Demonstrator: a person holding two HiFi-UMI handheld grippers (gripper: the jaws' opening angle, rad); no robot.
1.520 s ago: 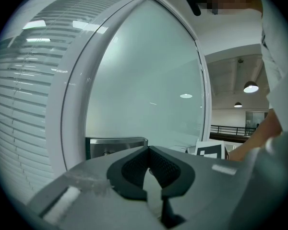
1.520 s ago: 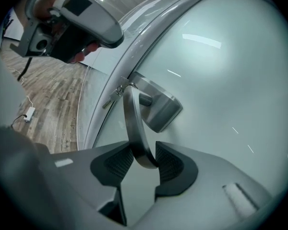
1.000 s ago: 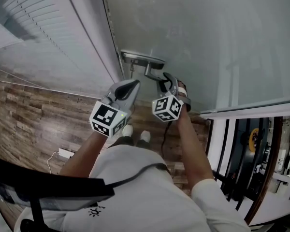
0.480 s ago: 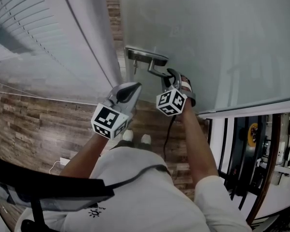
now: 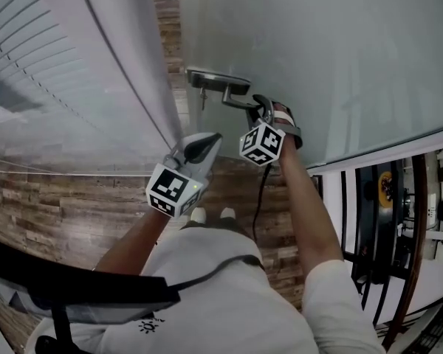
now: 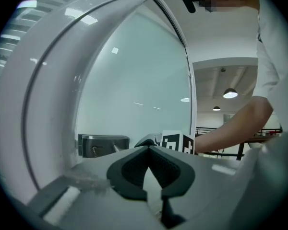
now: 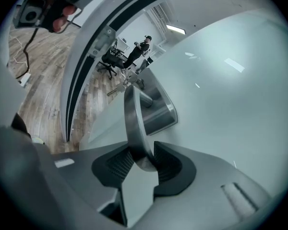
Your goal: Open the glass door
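Note:
The frosted glass door [image 5: 317,50] carries a steel lock plate [image 5: 215,80] with a lever handle [image 5: 236,100]. My right gripper [image 5: 260,113] is shut on the outer end of that handle. In the right gripper view the lever [image 7: 133,121] runs down between the pads [image 7: 165,164], which press on both of its sides while the jaws are opening slightly. My left gripper [image 5: 207,142] hangs below and left of the handle, apart from the door, shut on nothing. In the left gripper view its tips [image 6: 149,148] meet, with the lock plate [image 6: 103,144] beyond.
A fixed glass panel with blinds [image 5: 66,65] stands left of the door, and a strip of wooden floor [image 5: 166,21] shows in the gap between them. A key [image 5: 202,98] hangs from the lock. Black railings [image 5: 369,227] stand at the right. My feet [image 5: 210,214] are below.
The door has swung with the handle, and the gap at its left edge has widened to show floor. My right gripper moved along with the handle. The left gripper barely shifted.

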